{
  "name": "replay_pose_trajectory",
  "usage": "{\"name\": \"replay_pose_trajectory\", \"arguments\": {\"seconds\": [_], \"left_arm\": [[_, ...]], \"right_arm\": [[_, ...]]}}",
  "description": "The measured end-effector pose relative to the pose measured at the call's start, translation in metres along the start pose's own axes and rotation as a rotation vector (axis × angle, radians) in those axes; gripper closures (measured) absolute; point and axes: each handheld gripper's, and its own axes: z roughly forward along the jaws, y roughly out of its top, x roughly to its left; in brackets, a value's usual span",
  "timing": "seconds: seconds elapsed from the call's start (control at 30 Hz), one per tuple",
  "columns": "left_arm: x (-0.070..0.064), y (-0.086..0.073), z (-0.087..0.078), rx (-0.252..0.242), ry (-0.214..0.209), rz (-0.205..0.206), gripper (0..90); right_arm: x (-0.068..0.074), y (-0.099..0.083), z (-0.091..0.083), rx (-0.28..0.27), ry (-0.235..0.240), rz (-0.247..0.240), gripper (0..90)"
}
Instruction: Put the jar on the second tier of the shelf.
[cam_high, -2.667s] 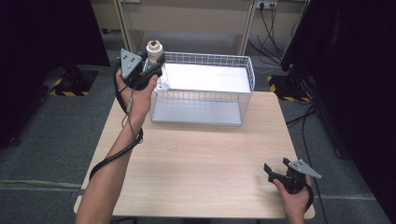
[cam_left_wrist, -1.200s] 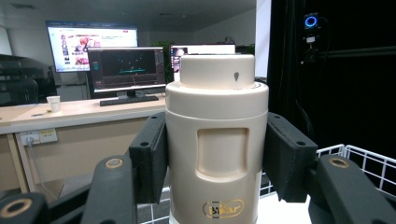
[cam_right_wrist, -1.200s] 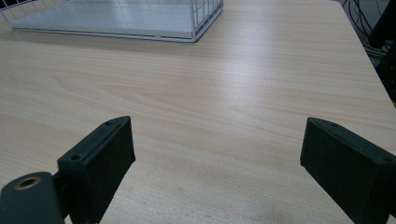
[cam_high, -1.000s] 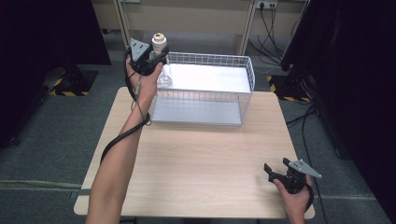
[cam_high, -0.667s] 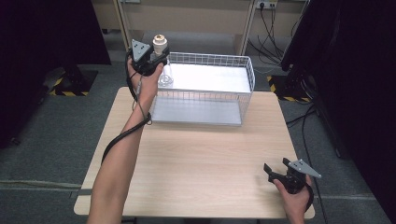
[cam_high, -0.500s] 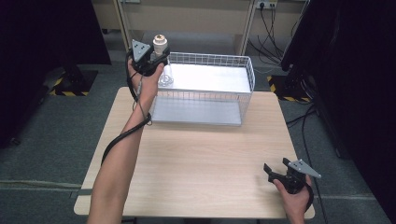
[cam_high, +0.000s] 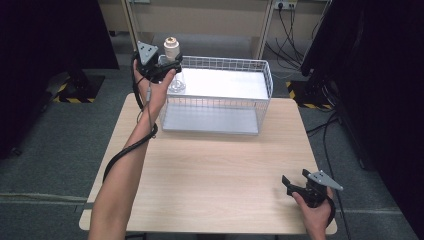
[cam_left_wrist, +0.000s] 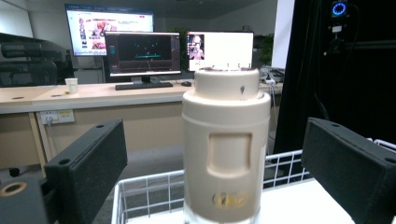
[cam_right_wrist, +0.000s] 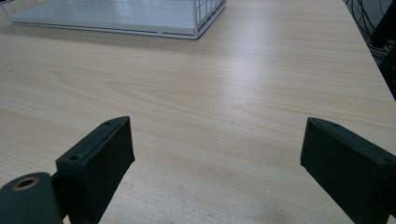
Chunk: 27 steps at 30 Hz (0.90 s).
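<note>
Saw the right gripper (cam_high: 295, 176) at the bottom right of the high view, low over the bare table (cam_high: 215, 175), jaws spread wide, nothing between them. Judged it idle and well apart from the work.

Found the wire basket (cam_high: 220, 60) higher up, at the middle of that frame, its white floor bare apart from the left end. Spotted the left gripper (cam_high: 167, 64) at the upper left, raised at the basket's far left corner. Made out the cream-capped bottle (cam_left_wrist: 225, 140) upright between its jaws in the left gripper view, with a clear gap on either side: jaws parted, not pinching. Took the bottle to be standing inside the basket, near the left wall; could not see its foot.

Judged the step to be letting go and backing off. Reckoned best to keep the jaws wide and draw straight back and up, so as not to clip the tall cap or snag the wire rim.

Noticed, beyond, a desk (cam_left_wrist: 93, 95) with monitors (cam_left_wrist: 142, 51) and a paper cup (cam_left_wrist: 71, 85), none in the way.
</note>
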Motion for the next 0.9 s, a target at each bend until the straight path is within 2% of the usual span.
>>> {"name": "replay_pose_trajectory", "arguments": {"seconds": [0.13,0.47,0.9], "left_arm": [[0.000,-0.004,-0.006,0.016,-0.008,0.019,5.6],[0.001,-0.013,-0.016,0.039,-0.033,0.026,5.4],[0.000,-0.025,-0.028,0.032,-0.047,0.025,5.5]], "right_arm": [[0.000,0.000,0.000,0.001,0.000,0.000,9.8],[0.000,0.000,0.000,0.001,-0.005,0.003,9.5],[0.000,0.000,0.000,-0.001,-0.006,0.004,9.5]]}}
